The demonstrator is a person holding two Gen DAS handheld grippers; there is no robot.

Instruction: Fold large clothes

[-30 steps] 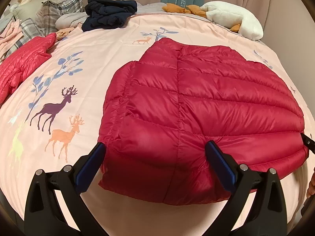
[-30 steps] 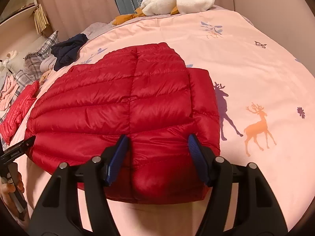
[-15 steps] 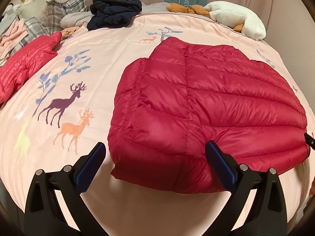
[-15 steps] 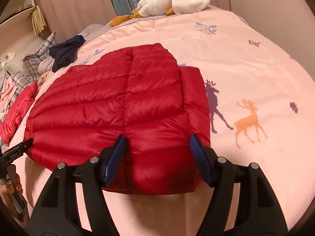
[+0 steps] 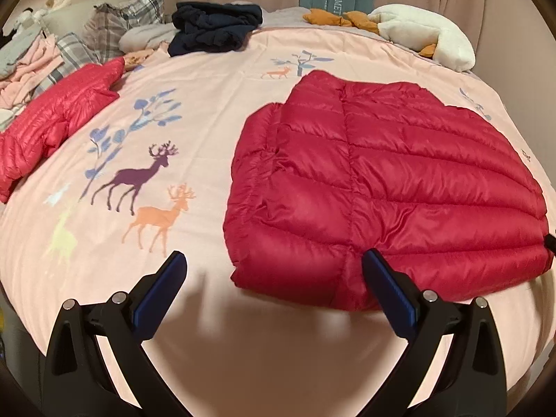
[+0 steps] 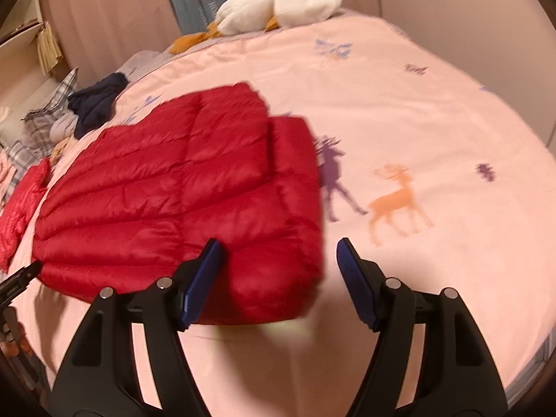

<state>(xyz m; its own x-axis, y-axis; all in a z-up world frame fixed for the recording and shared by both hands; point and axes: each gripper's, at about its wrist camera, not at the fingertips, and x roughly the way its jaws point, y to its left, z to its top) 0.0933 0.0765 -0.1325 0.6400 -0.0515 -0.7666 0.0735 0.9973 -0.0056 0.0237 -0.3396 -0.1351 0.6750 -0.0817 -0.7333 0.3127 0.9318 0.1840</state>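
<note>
A dark red quilted down jacket lies folded flat on the pink deer-print bedspread. In the left wrist view it fills the right half. My left gripper hovers open over its near left corner, holding nothing. In the right wrist view the jacket lies left of centre, slightly blurred. My right gripper stands open above the jacket's near right corner, nothing between its fingers. The left gripper's black tip shows at the left edge.
A second, brighter red down jacket lies at the bed's left side. A dark navy garment, plaid pillows, pink clothes and a white plush duck line the far edge. Curtains hang behind.
Both grippers have pulled back off the jacket and outward: the left one leftward, the right one rightward. The right gripper's fingers stand wider apart. The folded jacket lies still.
</note>
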